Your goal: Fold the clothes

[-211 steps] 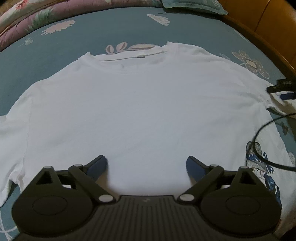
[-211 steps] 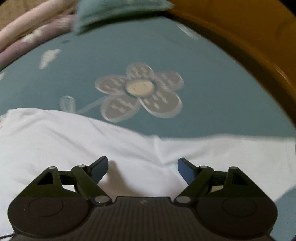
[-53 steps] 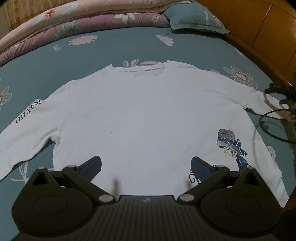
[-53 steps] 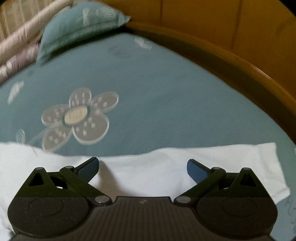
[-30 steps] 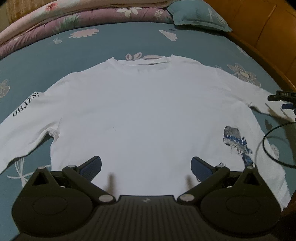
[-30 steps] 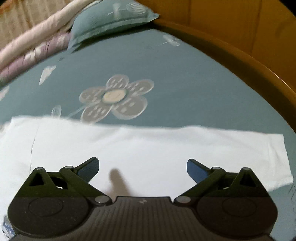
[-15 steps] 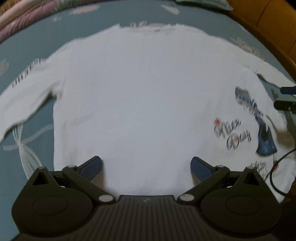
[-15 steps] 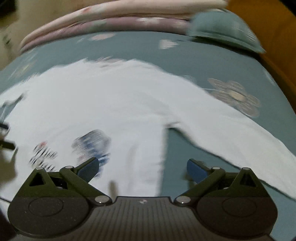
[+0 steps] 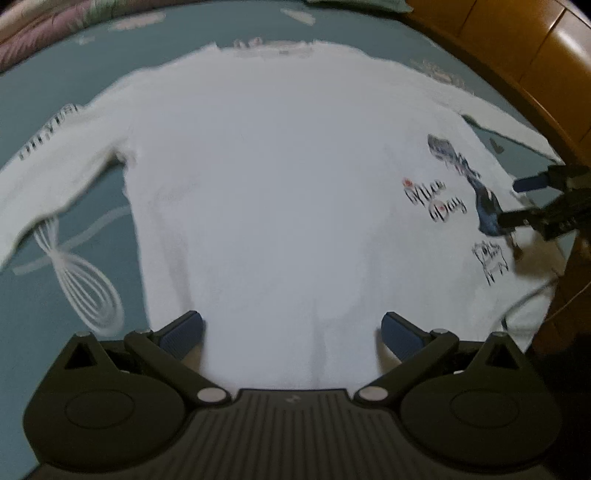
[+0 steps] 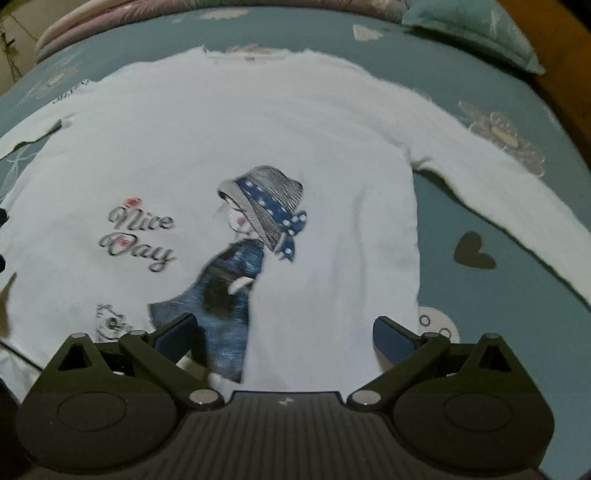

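Fingers of the left gripper [image 9: 291, 328] stand wide apart at the near edge of its view, holding nothing, with the hem of the white long-sleeved shirt [image 9: 280, 177] lying between and just beyond them. The right gripper [image 10: 282, 328] is spread the same way and is also empty, poised over the hem near the printed figure of a girl in a hat [image 10: 255, 236]. In the left view the right gripper [image 9: 517, 201] shows at the right edge, over that print.

As to progress, the shirt lies spread flat on the bed [image 9: 44, 295], print side up, with no fold in the body that I can see. Both sleeves reach outward: the left sleeve [image 9: 48, 155], with dark lettering on it, runs off to the left, and the right sleeve [image 10: 517, 184] slants away to the right over the teal sheet. By my reading every fold is left to make; a flat, smoothed shirt suits the laying-out stage. Motion blur softens both views, so small creases cannot be told.

The shirt's long axis runs near to far, hem toward the grippers and neckline [image 10: 255, 53] at the far end, pointing at the pillow [image 10: 469, 26] and the rolled quilts [image 9: 40, 22] beyond. The sleeves lie across that axis, left to right. A wooden bed frame [image 9: 517, 48] curves round the far right side.
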